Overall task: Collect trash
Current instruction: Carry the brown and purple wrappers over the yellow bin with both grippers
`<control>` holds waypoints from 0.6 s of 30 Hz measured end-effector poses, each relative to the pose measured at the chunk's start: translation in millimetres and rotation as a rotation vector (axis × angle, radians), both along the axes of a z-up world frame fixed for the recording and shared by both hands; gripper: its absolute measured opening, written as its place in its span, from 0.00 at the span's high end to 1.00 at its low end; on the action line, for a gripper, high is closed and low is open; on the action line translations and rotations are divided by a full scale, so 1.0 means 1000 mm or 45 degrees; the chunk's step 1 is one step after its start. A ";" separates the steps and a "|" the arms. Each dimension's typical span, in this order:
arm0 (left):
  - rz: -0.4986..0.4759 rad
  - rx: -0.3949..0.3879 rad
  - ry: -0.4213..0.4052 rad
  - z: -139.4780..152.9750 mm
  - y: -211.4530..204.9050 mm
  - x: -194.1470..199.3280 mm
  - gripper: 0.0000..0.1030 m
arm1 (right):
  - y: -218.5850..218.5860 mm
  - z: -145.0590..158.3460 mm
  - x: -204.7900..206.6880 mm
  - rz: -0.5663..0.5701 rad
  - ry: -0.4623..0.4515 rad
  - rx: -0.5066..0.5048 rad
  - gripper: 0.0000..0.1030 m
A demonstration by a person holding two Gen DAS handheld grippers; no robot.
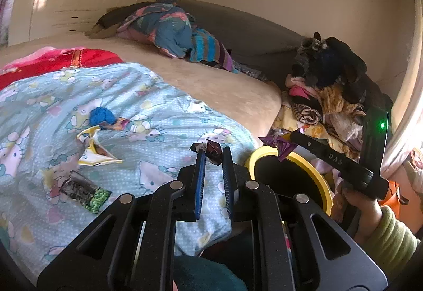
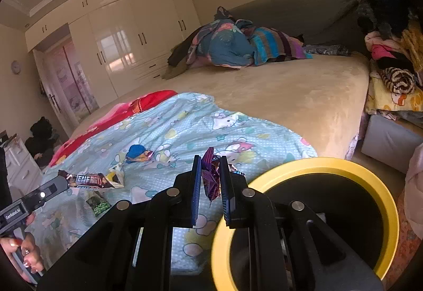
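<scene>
My left gripper [image 1: 213, 152] is shut on a dark brown Energy bar wrapper [image 1: 211, 150] and holds it over the light blue cartoon sheet [image 1: 148, 95]; the wrapper also shows in the right wrist view [image 2: 90, 180]. My right gripper [image 2: 210, 167] is shut on a purple wrapper [image 2: 210, 176], which shows in the left wrist view [image 1: 280, 144] above the rim of the yellow-rimmed black bin [image 1: 326, 185]. The bin [image 2: 380, 190] stands beside the bed. On the sheet lie a yellow and white torn wrapper [image 1: 93, 148], a blue wrapper [image 1: 101, 116] and a green pea packet [image 1: 84, 192].
The beige bed [image 2: 290, 90] carries a red blanket [image 1: 53, 61] and a heap of bedding [image 1: 169, 29] at its far end. A pile of clothes [image 1: 325, 85] rises right of the bin. White wardrobes [image 2: 127, 34] line the far wall.
</scene>
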State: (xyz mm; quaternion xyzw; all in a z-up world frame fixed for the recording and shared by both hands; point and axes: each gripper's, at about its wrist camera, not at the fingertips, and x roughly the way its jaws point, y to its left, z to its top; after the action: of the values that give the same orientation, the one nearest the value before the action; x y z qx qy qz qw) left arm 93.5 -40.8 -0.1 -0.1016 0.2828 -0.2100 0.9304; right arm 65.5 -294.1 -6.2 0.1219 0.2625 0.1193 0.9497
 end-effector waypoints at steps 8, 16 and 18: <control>-0.061 0.015 -0.007 0.002 -0.021 -0.004 0.91 | -0.019 -0.001 -0.007 -0.051 0.012 0.000 0.87; -0.130 0.043 -0.013 0.001 -0.043 -0.009 0.91 | -0.043 -0.008 -0.013 -0.120 0.040 0.005 0.87; -0.147 0.051 -0.011 0.000 -0.049 -0.010 0.91 | -0.050 -0.011 -0.013 -0.138 0.051 0.012 0.87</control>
State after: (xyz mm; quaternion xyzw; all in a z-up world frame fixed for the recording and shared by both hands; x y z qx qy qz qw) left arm 83.5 -89.9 0.0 -0.0655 0.2882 -0.2581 0.9198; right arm 52.4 -344.1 -16.9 0.1427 0.2740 0.0665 0.9488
